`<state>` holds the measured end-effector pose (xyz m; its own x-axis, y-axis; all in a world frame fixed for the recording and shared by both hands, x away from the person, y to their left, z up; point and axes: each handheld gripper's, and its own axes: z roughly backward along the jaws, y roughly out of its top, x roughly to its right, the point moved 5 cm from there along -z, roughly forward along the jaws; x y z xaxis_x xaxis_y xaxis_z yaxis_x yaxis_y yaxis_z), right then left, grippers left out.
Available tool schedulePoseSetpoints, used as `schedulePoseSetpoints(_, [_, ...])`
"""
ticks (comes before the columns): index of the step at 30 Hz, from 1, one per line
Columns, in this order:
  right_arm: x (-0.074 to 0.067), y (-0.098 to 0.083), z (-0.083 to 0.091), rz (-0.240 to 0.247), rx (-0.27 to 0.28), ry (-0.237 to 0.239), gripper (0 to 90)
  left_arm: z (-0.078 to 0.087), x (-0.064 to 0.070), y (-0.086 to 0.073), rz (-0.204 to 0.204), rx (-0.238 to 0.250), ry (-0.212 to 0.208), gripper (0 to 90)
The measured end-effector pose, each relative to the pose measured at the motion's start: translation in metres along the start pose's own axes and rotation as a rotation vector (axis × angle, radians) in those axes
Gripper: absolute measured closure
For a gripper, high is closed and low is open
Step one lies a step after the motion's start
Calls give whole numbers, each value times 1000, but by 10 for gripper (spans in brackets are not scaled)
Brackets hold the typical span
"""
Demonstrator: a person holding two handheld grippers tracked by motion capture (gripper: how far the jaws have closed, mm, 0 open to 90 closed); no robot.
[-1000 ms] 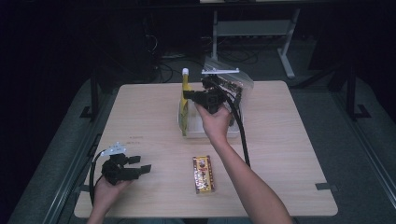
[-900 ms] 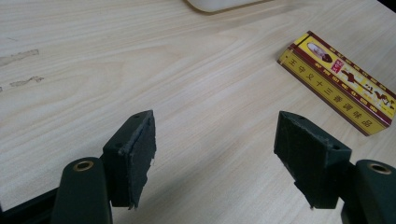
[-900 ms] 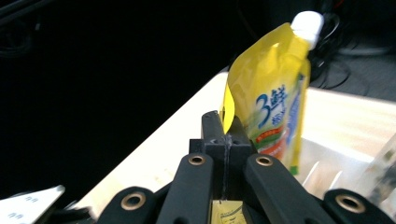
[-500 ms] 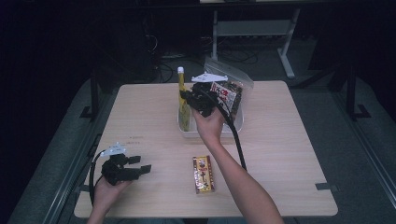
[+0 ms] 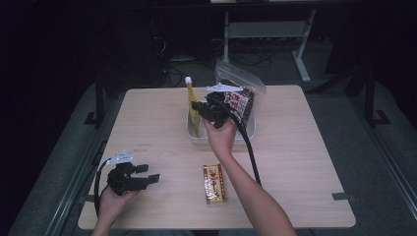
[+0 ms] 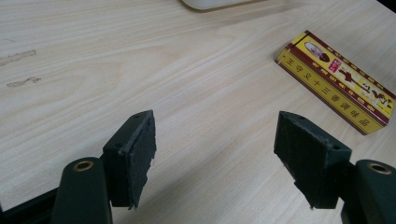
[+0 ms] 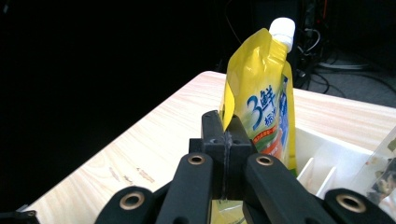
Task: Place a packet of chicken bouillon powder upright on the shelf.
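A yellow spouted pouch (image 5: 192, 105) with a white cap stands upright at the left end of a white bin (image 5: 221, 139). My right gripper (image 5: 199, 106) is shut on the pouch's edge. In the right gripper view the pouch (image 7: 261, 102) rises just beyond the closed jaws of the right gripper (image 7: 225, 125), over the bin's dividers (image 7: 322, 172). My left gripper (image 5: 147, 173) rests near the table's front left, open, with nothing between its jaws. The left gripper (image 6: 215, 149) points across bare wood toward a yellow and red box (image 6: 338, 81).
The yellow and red box (image 5: 214, 183) lies flat near the front middle of the table. A clear bag of dark snack packets (image 5: 241, 96) stands in the bin's right side. The right gripper's cable (image 5: 252, 155) trails along the forearm. Dark floor surrounds the table.
My right gripper has shifted slightly left and sunk with the pouch toward the bin. The left gripper has stayed where it was.
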<state>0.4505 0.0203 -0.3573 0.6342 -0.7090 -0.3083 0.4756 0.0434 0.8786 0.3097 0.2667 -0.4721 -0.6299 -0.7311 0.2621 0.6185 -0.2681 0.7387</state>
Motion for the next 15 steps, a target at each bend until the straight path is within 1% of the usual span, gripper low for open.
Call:
schedulePoseSetpoints(2, [2, 1, 1, -11, -1, 5, 874, 0, 0, 0, -1, -2, 1, 289])
schedulePoseSetpoints(4, [3, 1, 2, -18, -12, 6, 807, 0, 0, 0, -4, -4, 0, 289])
schedulePoseSetpoints(5, [4, 1, 3, -22, -16, 8, 793, 0, 0, 0, -6, -5, -1, 289])
schedulePoseSetpoints(9, [6, 1, 9, -40, -31, 33, 726, -1, 1, 0, -7, -7, -1, 289])
schedulePoseSetpoints(11, [7, 1, 12, -37, -38, 33, 715, -2, 2, 0, -6, -7, 0, 289])
schedulePoseSetpoints(15, [7, 0, 18, -43, -46, 56, 678, -3, 4, 0, -14, -10, -1, 289])
